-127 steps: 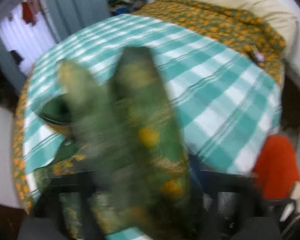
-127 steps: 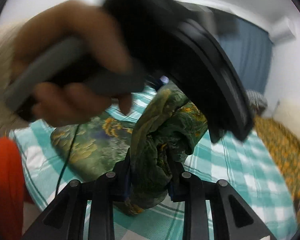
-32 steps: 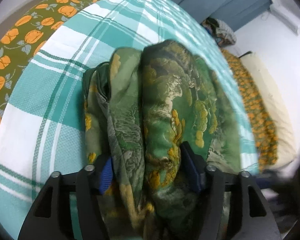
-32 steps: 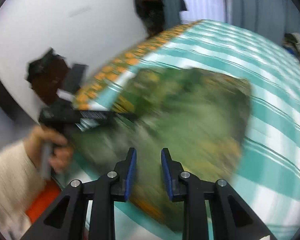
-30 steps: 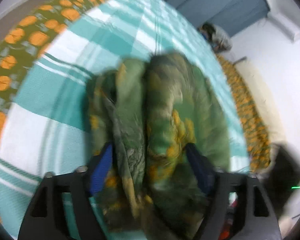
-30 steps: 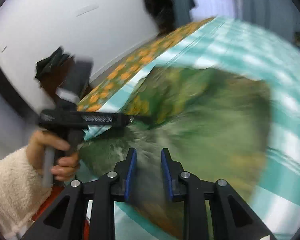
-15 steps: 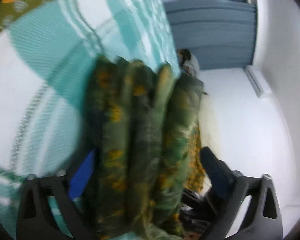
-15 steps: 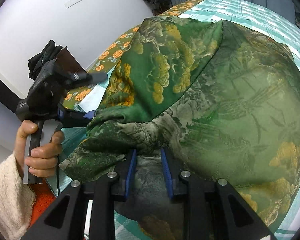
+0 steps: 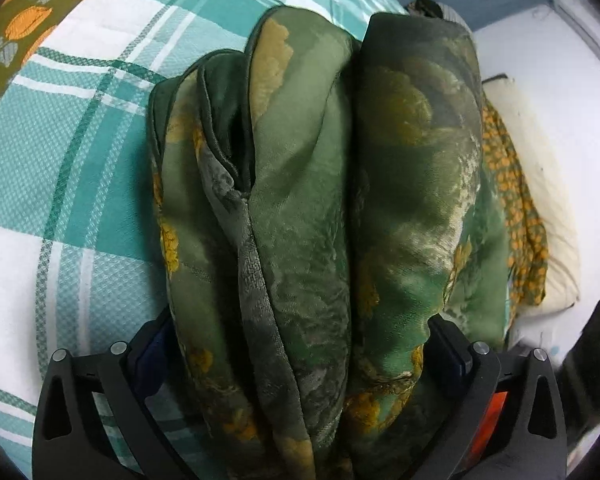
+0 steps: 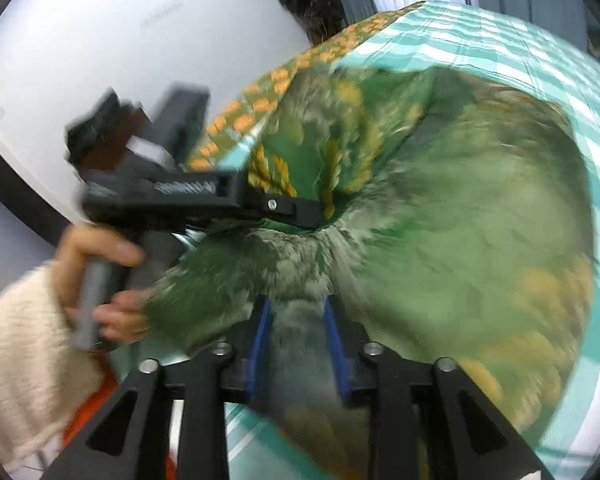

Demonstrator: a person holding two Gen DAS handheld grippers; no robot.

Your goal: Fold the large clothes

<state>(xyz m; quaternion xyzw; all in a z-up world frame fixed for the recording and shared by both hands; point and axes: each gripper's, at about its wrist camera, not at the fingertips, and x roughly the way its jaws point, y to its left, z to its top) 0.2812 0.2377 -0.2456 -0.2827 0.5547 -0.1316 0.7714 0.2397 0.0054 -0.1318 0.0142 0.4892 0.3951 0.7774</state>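
A large green garment with yellow flower print [image 9: 312, 208] lies bunched in thick folds on the teal-and-white checked bedspread [image 9: 60, 152]. My left gripper [image 9: 300, 344] has its jaws spread wide around the thick fold of the garment; the fingertips are hidden by cloth. In the right wrist view the garment [image 10: 460, 220] spreads over the bed, blurred. My right gripper [image 10: 298, 320] has a fold of the garment between its blue pads. The left gripper [image 10: 284, 208] shows there too, held in a hand, its finger dug into the cloth.
An orange-flowered sheet [image 9: 516, 216] and a cream pillow [image 9: 540, 184] lie at the right along the white wall. The bed's orange-flowered edge [image 10: 260, 92] runs beside a white wall. Something orange-red [image 10: 92, 412] sits low by the cream sleeve [image 10: 20, 360].
My left gripper has swung back toward the bedspread with the bundle still between its jaws. My right gripper's pads have spread slightly with cloth between them, and the view has blurred with motion.
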